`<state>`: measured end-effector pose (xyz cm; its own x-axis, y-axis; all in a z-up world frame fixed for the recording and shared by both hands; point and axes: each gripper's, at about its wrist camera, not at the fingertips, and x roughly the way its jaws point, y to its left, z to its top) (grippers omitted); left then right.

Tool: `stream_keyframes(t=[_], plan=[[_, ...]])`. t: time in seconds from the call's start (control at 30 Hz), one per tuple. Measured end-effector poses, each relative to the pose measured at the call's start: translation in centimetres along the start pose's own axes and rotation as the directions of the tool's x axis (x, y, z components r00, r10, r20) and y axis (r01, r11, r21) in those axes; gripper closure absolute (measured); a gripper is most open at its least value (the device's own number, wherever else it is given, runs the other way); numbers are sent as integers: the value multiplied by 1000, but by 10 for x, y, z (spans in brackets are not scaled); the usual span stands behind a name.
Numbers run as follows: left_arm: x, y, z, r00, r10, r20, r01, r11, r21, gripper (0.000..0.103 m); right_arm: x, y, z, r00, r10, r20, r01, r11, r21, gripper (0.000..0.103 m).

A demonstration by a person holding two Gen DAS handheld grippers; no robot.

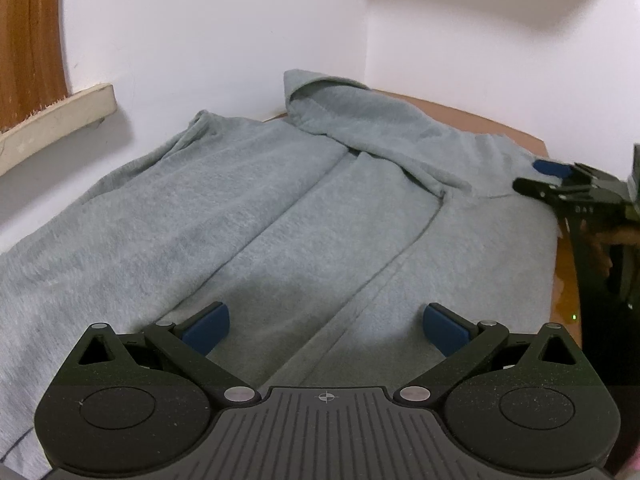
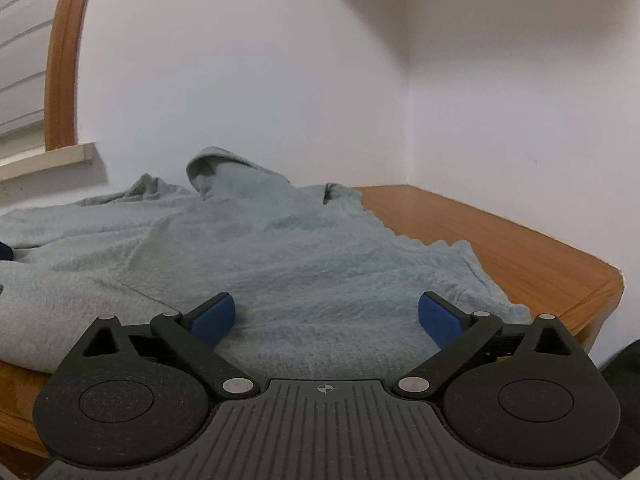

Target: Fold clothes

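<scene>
Left wrist view: the left gripper (image 1: pixel 326 326) hangs with fingers spread wide over a soft grey fleece hooded garment (image 1: pixel 248 216) spread across the brown wooden table (image 1: pixel 504 128), its hood (image 1: pixel 320 100) at 12 o'clock. At 3 o'clock the right gripper (image 1: pixel 536 178) shows. Right wrist view: the right gripper (image 2: pixel 326 316) stands wide, nothing pinched, fleece beneath.
</scene>
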<state>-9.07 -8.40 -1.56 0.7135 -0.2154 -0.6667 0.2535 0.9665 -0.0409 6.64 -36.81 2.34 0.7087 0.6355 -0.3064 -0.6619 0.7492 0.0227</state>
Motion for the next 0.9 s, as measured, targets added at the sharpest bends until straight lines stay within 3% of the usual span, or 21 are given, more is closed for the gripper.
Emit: stream_keyframes(t=[0.2,0.43,0.5,0.53,0.63,0.67,0.77,0.9], plan=[[16,-22,43,997,-78,28,80,993,-92,0,-6,-8,6,999,20,-30,-20,1000,-5,2],[71,-53,86,993,-118,15,119,989,-92,0,-19,-50,24,998,-2,-69,4,1000,21,2],[86,-54,91,992,-127,7,127,986,-112,3,-17,-60,32,996,12,-83,-9,999,33,17],[92,-51,92,991,-134,3,133,982,-135,5,-14,-65,37,995,29,-92,-26,999,41,29],[108,-43,94,988,-156,7,154,967,-201,17,0,-74,46,988,85,-132,-76,995,66,51],[110,-40,94,987,-162,21,163,963,-216,27,5,-77,49,984,103,-146,-93,993,75,55],[114,-34,95,981,-184,52,192,951,-243,37,22,-81,55,969,159,-190,-141,984,105,61],[121,-33,96,979,-189,70,200,953,-229,41,41,-81,58,942,234,-242,-200,967,156,60]])
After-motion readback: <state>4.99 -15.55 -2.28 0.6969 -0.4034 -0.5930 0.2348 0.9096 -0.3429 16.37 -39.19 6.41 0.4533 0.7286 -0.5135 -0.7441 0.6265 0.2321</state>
